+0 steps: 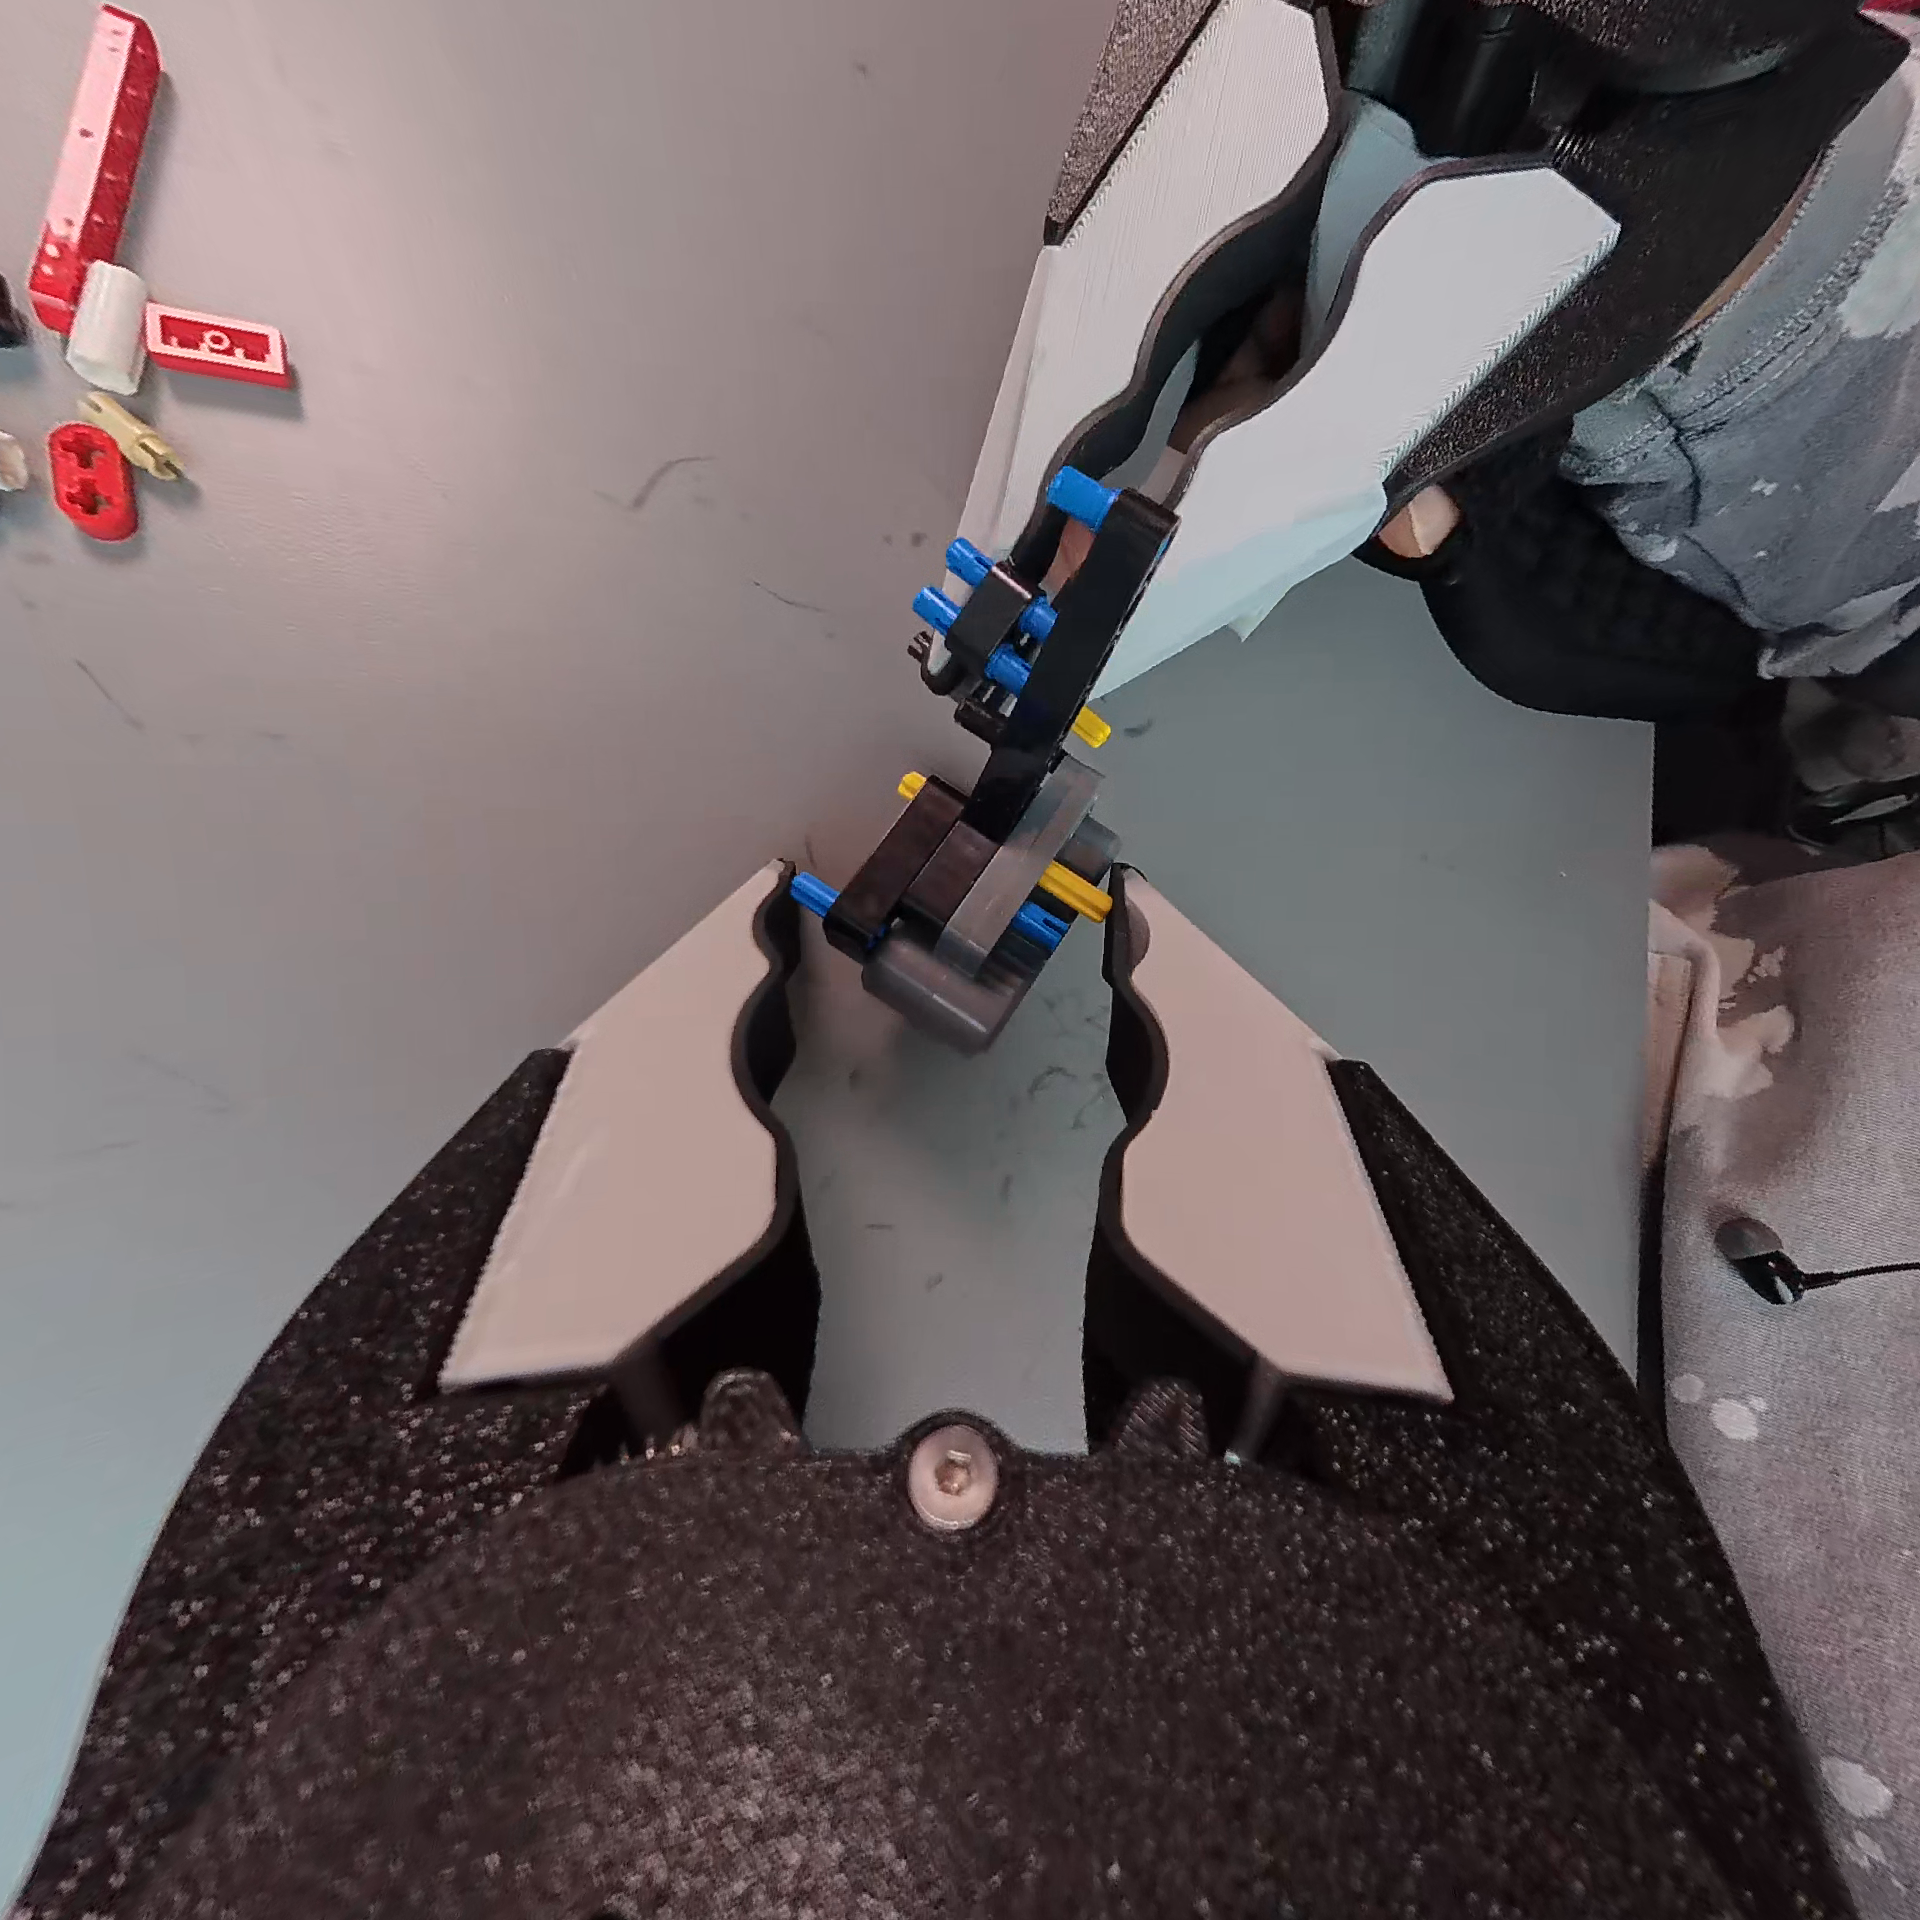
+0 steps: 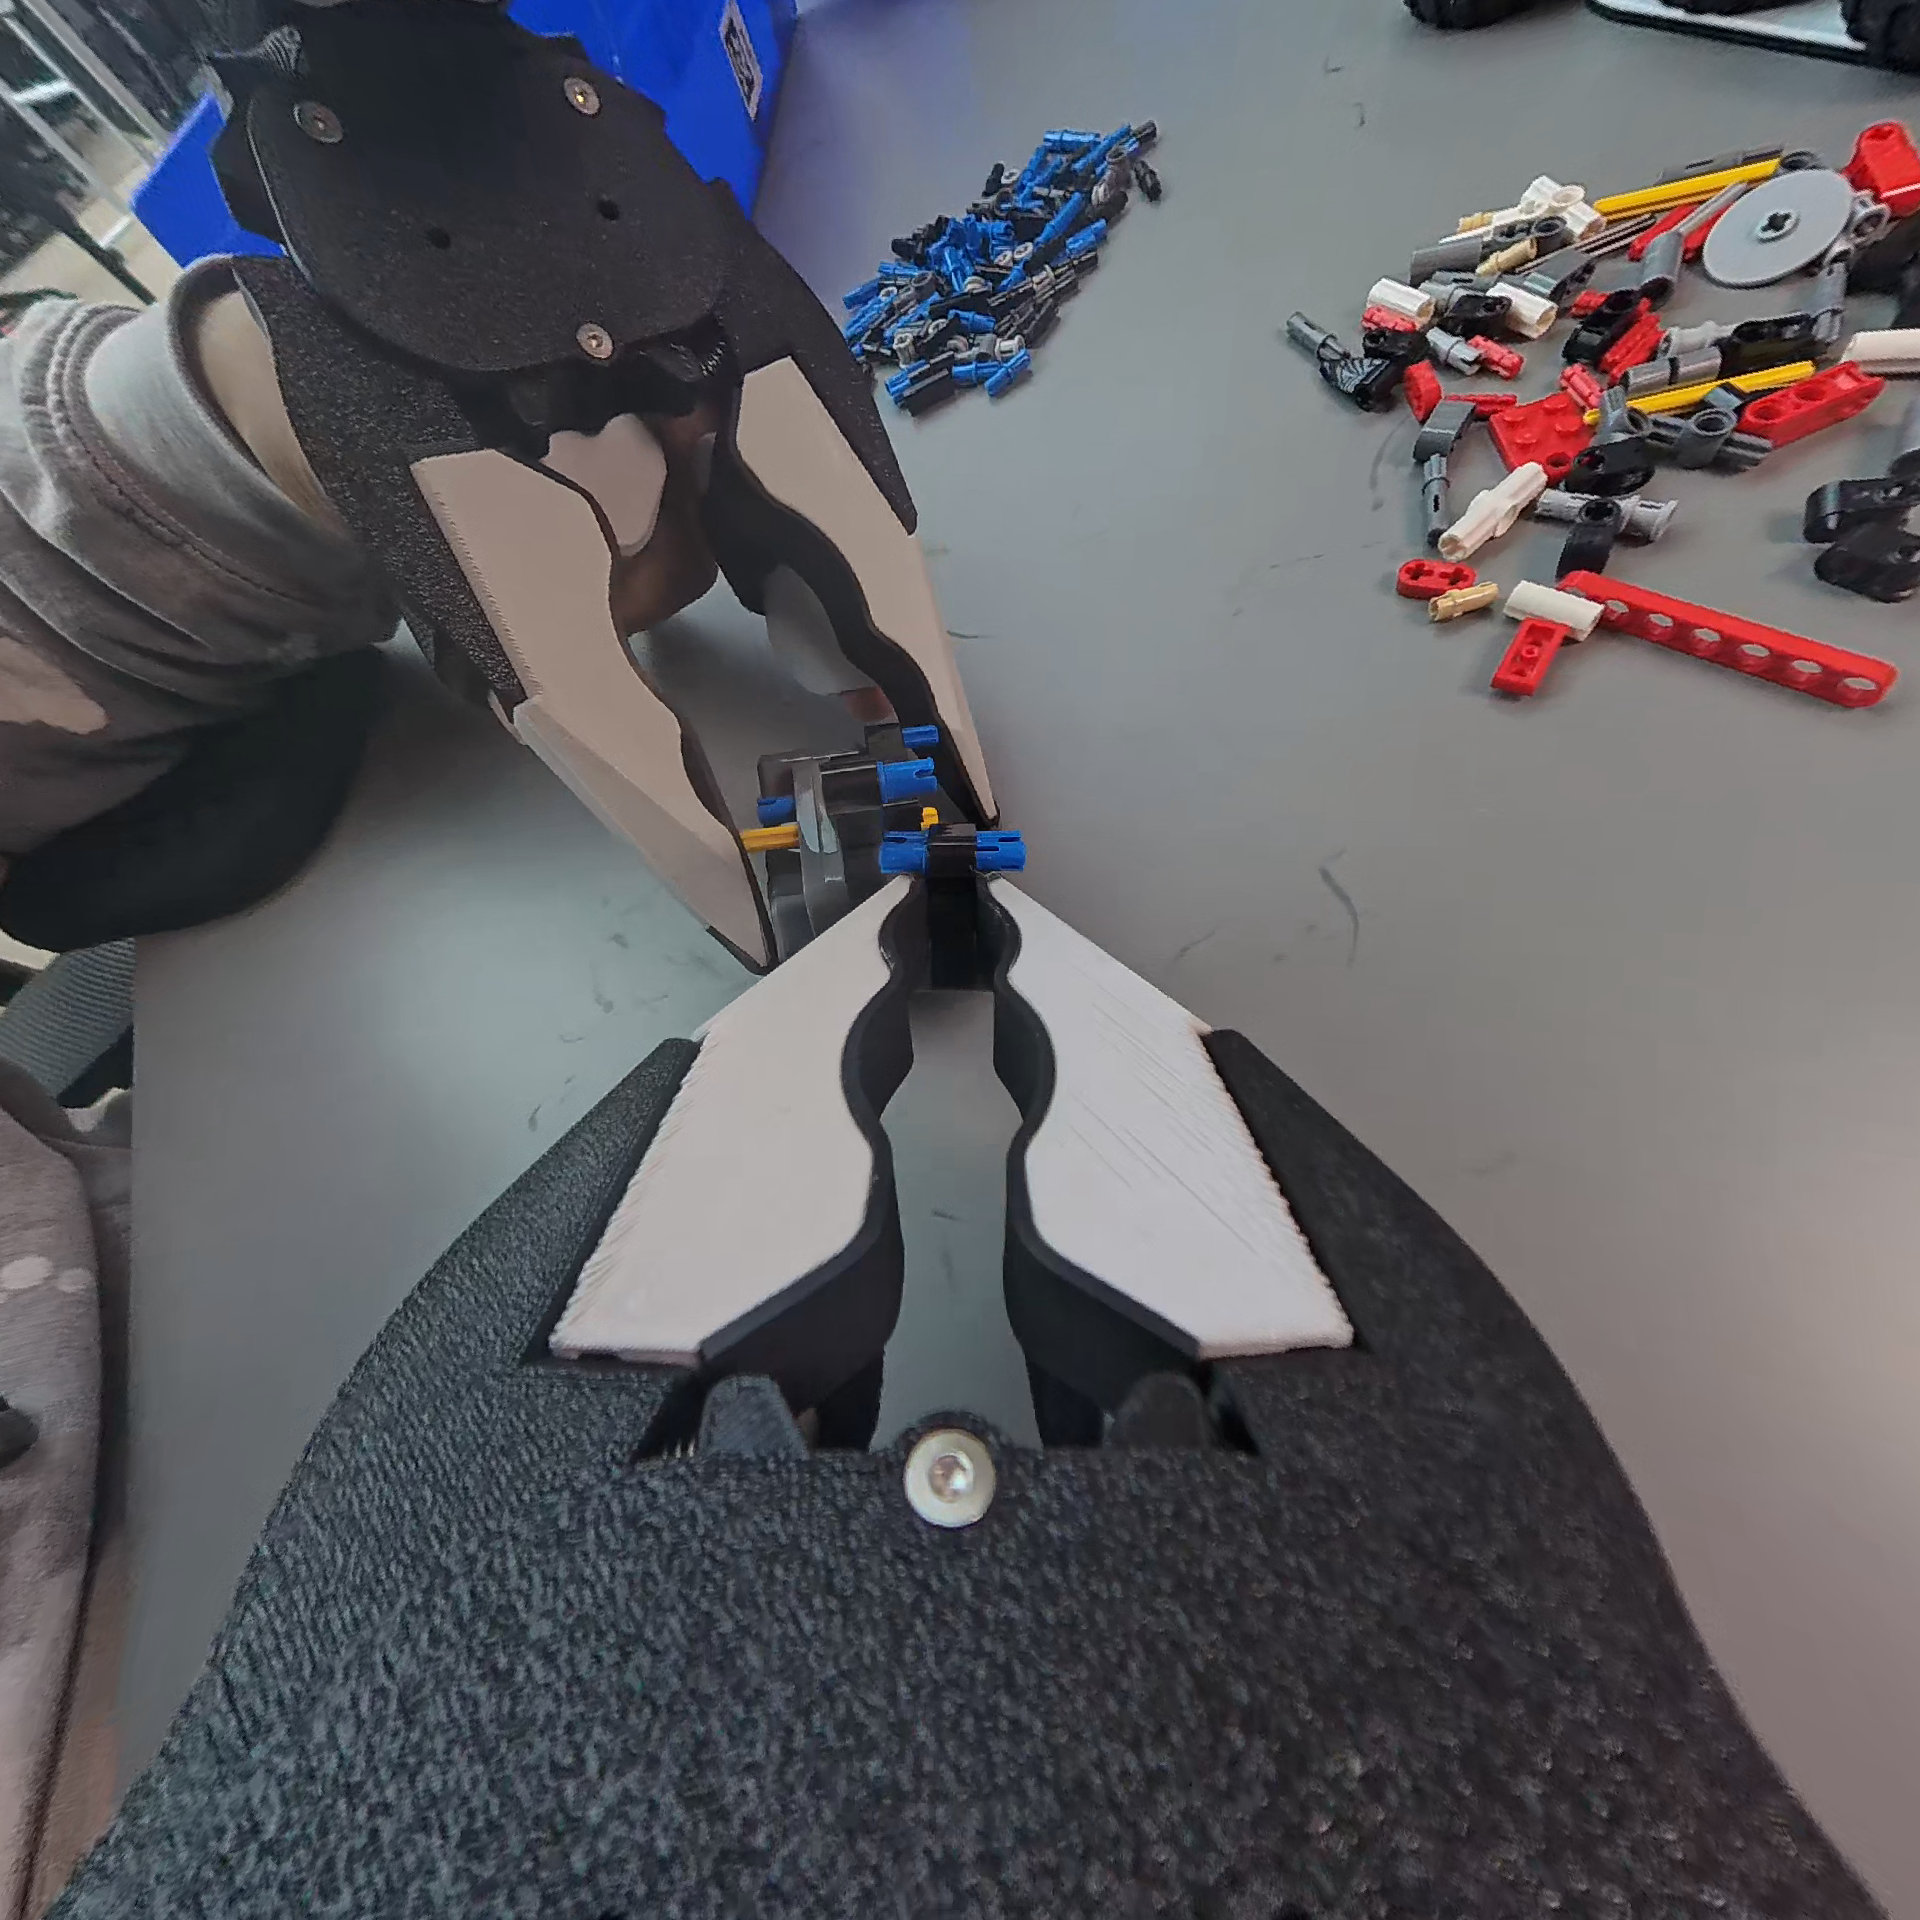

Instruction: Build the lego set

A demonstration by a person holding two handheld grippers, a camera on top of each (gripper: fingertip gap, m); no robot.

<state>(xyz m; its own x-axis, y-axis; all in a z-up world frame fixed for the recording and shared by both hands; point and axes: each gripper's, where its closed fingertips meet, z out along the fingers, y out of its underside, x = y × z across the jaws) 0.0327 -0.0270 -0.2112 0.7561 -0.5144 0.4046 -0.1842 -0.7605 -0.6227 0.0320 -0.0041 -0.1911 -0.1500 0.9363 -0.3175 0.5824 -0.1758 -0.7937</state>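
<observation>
Right tongs (image 2: 951,883) clamping black beam (image 2: 951,935), lower assembly (image 1: 971,914) partly hidden

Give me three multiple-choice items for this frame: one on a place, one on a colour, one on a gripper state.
1. Where is the pile of small blue and black pins?
A. on the grey table
B. inside the blue bin
C. on the person's lap

2. What colour is the long holed beam?
A. yellow
B. red
C. white

3. How is the right gripper?
A. wide open and empty
B. out of view
C. shut on the black beam assembly

A: the pins lie loose on the grey table.
B: the beam is red in both views.
C: its fingertips press the black part.
</observation>
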